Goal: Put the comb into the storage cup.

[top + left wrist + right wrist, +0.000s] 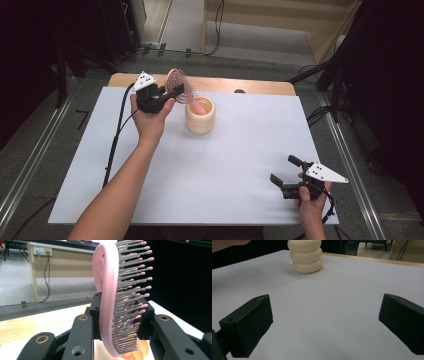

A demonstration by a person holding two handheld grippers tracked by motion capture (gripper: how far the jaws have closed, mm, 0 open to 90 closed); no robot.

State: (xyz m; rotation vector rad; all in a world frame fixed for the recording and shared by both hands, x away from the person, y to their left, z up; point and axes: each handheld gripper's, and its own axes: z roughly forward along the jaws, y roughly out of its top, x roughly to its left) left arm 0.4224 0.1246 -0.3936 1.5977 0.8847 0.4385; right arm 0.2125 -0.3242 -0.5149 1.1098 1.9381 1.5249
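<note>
My left gripper (176,92) is shut on a pink hairbrush (180,85) with grey pink-tipped bristles, gripped low on its head. The brush stands upright over a cream ribbed cup (200,116) at the table's back centre, and its pink handle reaches down into the cup. In the left gripper view the black pads press both sides of the brush (107,297), with the cup's rim (140,353) below. My right gripper (283,168) rests near the front right edge, open and empty. From there the cup (305,256) stands far off across the white sheet.
A white sheet (210,170) covers the table, with a wooden strip (240,85) bare along the back edge. The left gripper's cable (117,135) trails down the left side. Dark stands and floor cables surround the table.
</note>
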